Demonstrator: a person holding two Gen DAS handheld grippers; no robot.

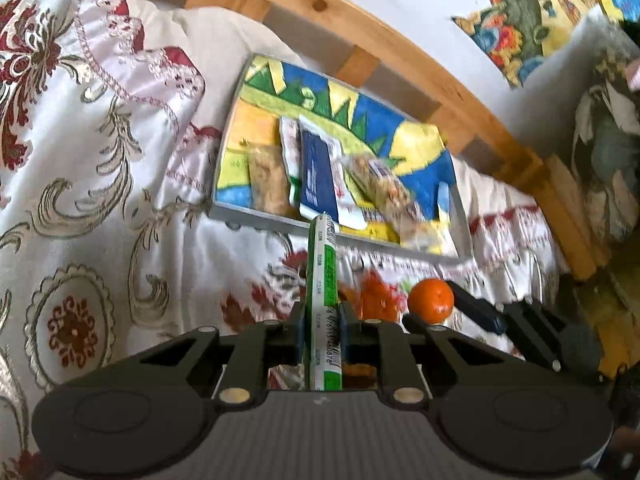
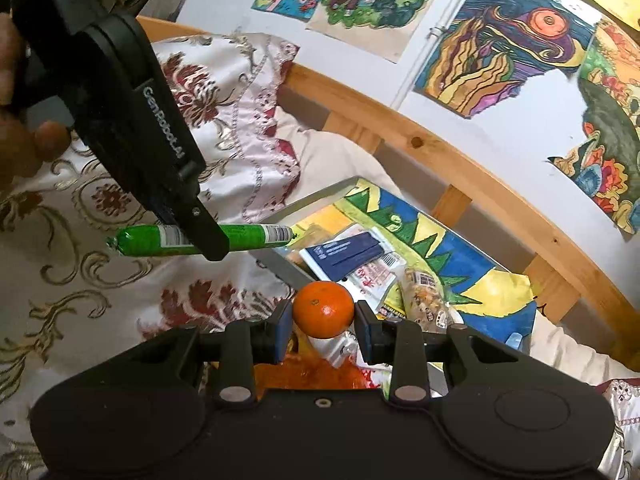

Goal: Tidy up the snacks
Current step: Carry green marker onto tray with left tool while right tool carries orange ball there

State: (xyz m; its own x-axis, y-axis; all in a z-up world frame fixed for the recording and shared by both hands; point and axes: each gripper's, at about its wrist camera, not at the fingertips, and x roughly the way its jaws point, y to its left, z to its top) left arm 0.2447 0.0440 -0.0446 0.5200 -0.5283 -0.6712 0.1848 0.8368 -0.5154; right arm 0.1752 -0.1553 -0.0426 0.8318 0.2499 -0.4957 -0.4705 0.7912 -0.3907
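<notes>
My left gripper (image 1: 321, 314) is shut on a green stick snack (image 1: 323, 280), which stands upright between the pads and points toward the painted tray (image 1: 256, 216). In the right wrist view the same stick (image 2: 248, 236) lies level in the left gripper (image 2: 208, 240), its tip near the tray's grey rim (image 2: 280, 264). My right gripper (image 2: 323, 314) is shut on an orange (image 2: 323, 309), held above the bedspread just before the tray. The orange (image 1: 431, 300) also shows at the lower right of the left wrist view. The tray holds a blue packet (image 2: 348, 256) and a clear mixed-snack packet (image 2: 424, 300).
The tray lies on a floral bedspread (image 1: 80, 220) beside a pillow (image 2: 240, 92). A wooden bed rail (image 2: 500, 192) runs behind it, under drawings on the wall (image 2: 492, 40). An orange-red packet (image 2: 312, 372) lies under the right gripper. A person's hand (image 2: 24, 132) holds the left gripper.
</notes>
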